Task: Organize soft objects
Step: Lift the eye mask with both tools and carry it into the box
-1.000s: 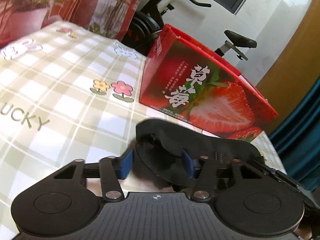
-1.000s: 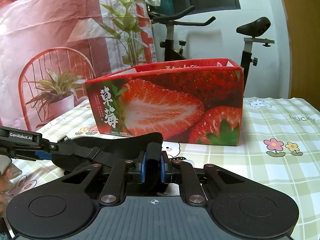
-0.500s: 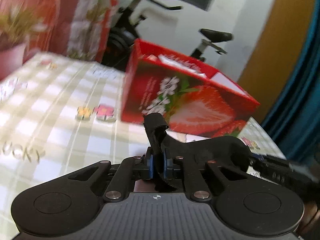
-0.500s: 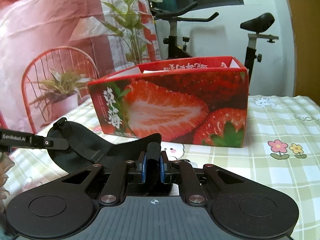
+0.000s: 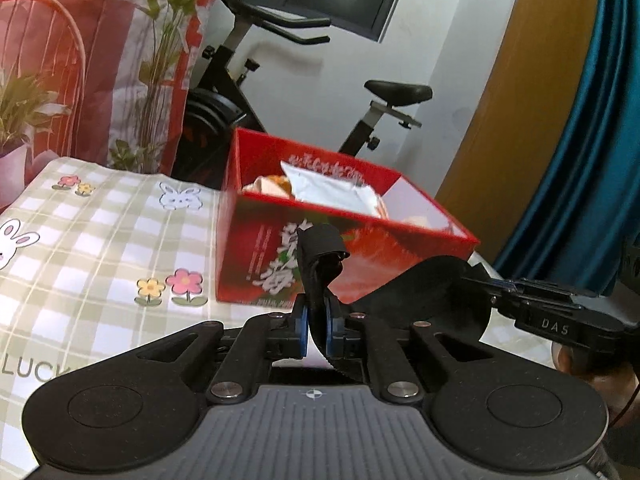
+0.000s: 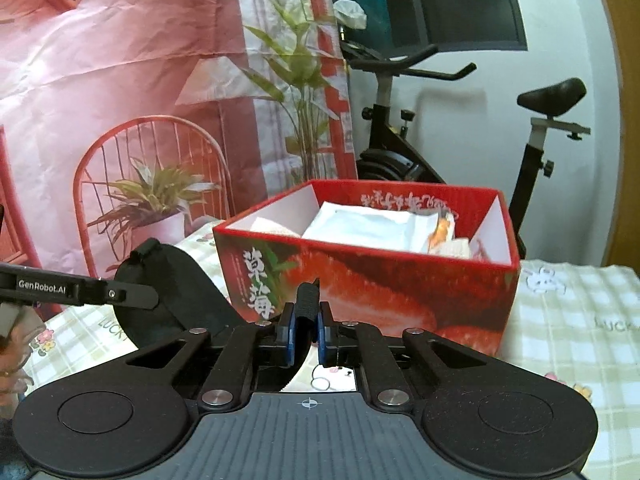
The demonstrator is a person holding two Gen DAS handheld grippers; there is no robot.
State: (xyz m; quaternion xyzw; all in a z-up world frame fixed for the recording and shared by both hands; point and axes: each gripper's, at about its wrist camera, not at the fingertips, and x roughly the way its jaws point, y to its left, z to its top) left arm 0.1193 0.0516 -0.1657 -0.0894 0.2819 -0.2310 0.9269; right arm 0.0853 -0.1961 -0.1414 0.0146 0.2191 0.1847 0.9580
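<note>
Both grippers hold a black eye mask (image 5: 424, 300) in the air in front of a red strawberry box (image 5: 344, 248). My left gripper (image 5: 316, 330) is shut on one end of the mask, with its strap sticking up. My right gripper (image 6: 306, 336) is shut on the other end. The mask (image 6: 172, 292) hangs between them, above the table. The box (image 6: 360, 280) is open on top and holds white soft packets (image 6: 368, 228). The right gripper's arm shows at the right of the left wrist view, the left gripper's arm at the left of the right wrist view.
The table has a green checked cloth (image 5: 92, 232) with bunnies and flowers. An exercise bike (image 6: 400, 152) stands behind the box. A pink printed backdrop (image 6: 120, 80) with a chair and plants hangs at the back left. A blue curtain (image 5: 592, 140) is at the right.
My left gripper shut on the mask's end. Both grippers then lifted the mask off the table, so that I look down into the box.
</note>
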